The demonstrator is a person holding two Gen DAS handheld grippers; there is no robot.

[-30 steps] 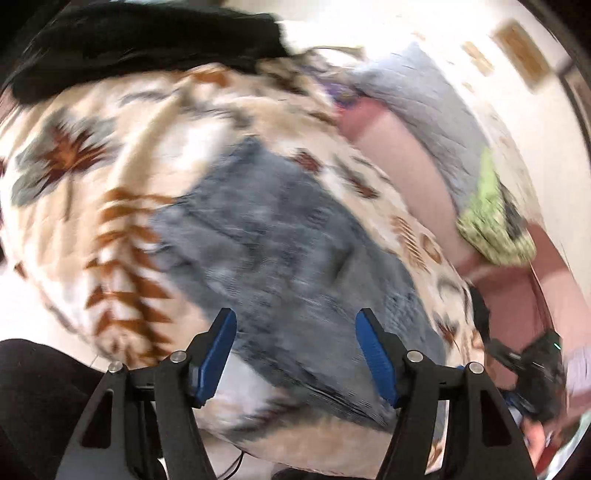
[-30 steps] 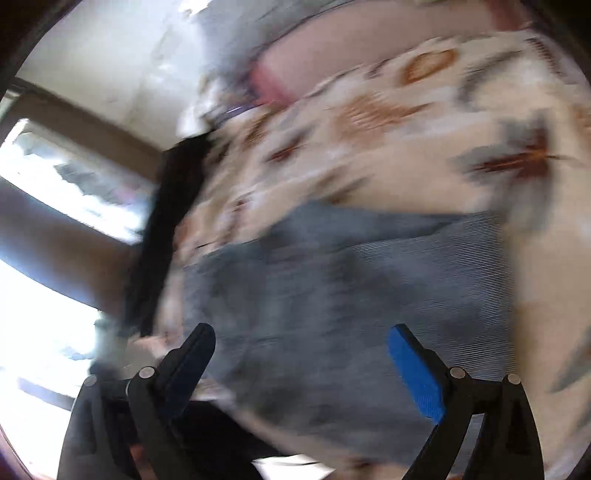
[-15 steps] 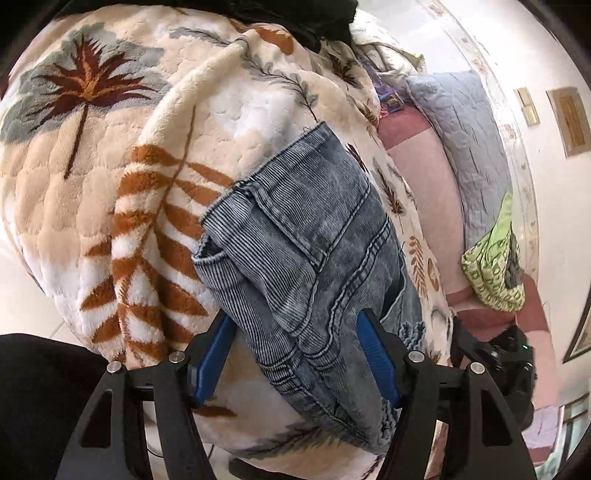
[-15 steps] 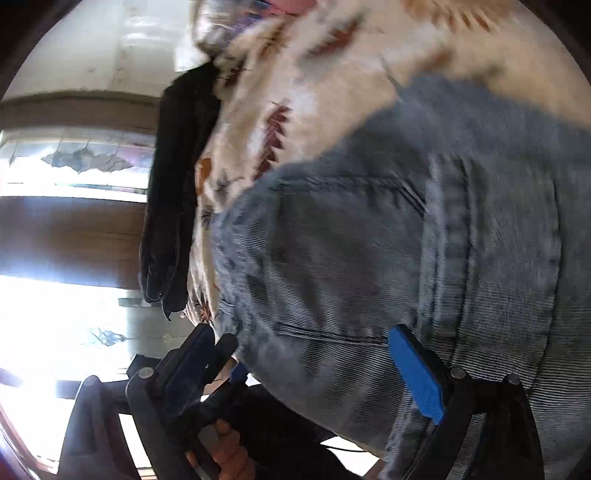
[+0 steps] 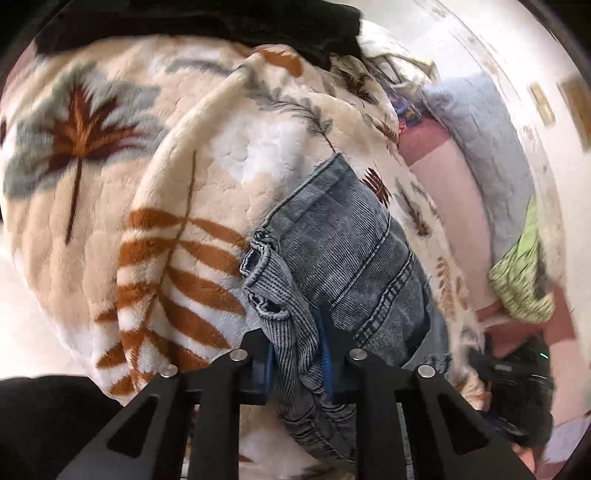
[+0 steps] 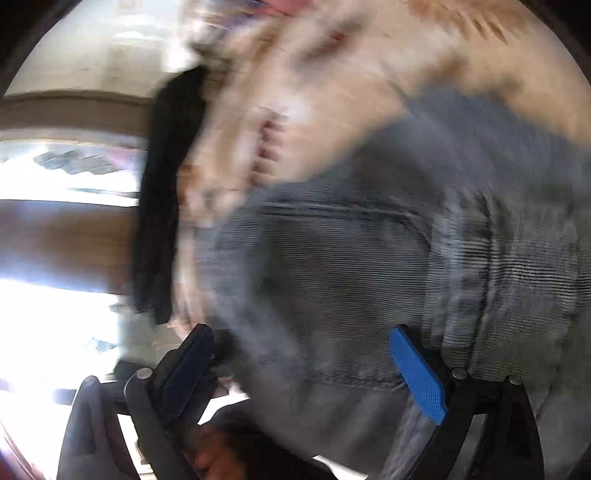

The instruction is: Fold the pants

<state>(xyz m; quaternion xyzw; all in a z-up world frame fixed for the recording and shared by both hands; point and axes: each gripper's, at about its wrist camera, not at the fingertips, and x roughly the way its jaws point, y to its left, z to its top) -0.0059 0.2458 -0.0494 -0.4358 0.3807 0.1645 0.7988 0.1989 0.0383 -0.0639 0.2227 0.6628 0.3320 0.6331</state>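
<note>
Bed [image 5: 443,192]: pink sheet shown along the far side, the rest covered.

Blanket [image 5: 110,240]: cream fleece with rust and grey leaf print, spread over the bed and hanging over its near edge; also seen blurred in the right wrist view [image 6: 332,92].

Pants [image 5: 351,258]: grey-blue washed denim, laid on the blanket at the near edge of the bed, stitched seams and a bunched hem visible; the same cloth fills the right wrist view [image 6: 369,277].

Black garment [image 5: 221,22]: laid across the far part of the blanket; seen hanging dark in the right wrist view [image 6: 166,203].

Grey quilted pillow [image 5: 487,147]: placed at the far side of the bed.

Green patterned cloth [image 5: 524,280]: heaped beside the pillow.

Left tool [image 5: 297,354]: jaws just drawn together, clenched on a bunched fold of the pants near the hem.

Right tool [image 6: 314,369]: blue pads held wide apart, released; denim is seen between and beyond them, no pressing shown. View blurred.
</note>
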